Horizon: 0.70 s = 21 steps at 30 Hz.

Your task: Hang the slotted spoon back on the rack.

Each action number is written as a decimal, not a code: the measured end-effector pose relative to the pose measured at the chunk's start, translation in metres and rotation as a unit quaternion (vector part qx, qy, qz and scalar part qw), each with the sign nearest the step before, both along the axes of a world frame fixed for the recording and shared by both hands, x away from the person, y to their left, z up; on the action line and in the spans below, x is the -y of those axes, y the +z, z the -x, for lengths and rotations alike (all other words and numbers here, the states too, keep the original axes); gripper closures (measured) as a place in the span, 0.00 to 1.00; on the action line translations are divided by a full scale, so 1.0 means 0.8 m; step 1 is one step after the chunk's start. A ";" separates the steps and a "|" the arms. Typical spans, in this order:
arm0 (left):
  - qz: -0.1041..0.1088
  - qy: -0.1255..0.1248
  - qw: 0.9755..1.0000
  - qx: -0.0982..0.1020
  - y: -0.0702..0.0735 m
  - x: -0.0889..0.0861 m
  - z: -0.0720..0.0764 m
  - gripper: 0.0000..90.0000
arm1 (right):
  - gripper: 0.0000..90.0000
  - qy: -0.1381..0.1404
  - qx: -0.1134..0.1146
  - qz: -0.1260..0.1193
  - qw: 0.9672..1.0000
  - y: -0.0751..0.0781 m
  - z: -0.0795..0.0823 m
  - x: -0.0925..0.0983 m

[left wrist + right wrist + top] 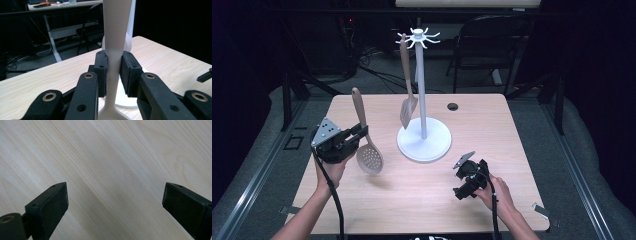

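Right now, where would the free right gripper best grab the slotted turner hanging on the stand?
The slotted turner is probably best gripped mid-handle, coming level from the front right: the handle hangs straight and narrow, and the white stand pole sits close behind it.

The left hand-held gripper (pixel 357 136) clamps the handle of a beige perforated plastic skimmer spoon (pixel 365 138) above the light wooden table (pixel 492 125), beside a white hook stand (pixel 423 100) carrying a beige slotted spatula (pixel 407 82).

My black left gripper (pixel 358 136) carries a beige plastic skimmer spoon (pixel 365 137), its round head dotted with holes; a beige slotted spatula (pixel 407 92) hangs from the white metal stand (pixel 423 95) on the pale wood-grain surface (pixel 427 195).
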State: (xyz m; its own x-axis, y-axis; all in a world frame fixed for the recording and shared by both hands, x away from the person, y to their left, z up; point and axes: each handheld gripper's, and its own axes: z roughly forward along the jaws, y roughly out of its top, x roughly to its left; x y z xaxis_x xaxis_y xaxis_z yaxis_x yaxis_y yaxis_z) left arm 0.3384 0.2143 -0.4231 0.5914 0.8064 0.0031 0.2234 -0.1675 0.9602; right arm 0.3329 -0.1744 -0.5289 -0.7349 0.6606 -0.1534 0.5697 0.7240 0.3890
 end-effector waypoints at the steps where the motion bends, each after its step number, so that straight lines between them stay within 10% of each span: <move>1: -0.003 -0.002 1.000 -0.002 0.001 0.003 -0.001 0.85 | 0.07 0.000 0.000 0.000 1.000 0.000 0.000 0.000; 21: -0.010 -0.025 1.000 -0.001 0.016 0.041 -0.018 0.85 | 0.07 -0.001 -0.002 0.002 1.000 0.000 0.000 0.000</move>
State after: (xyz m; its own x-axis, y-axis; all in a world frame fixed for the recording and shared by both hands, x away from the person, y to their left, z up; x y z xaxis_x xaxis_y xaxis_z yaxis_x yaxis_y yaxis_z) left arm 0.3528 0.1817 -0.4103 0.6308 0.7757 0.0185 0.2153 -0.1979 0.9563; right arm 0.3332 -0.1747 -0.5292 -0.7342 0.6614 -0.1530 0.5723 0.7243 0.3845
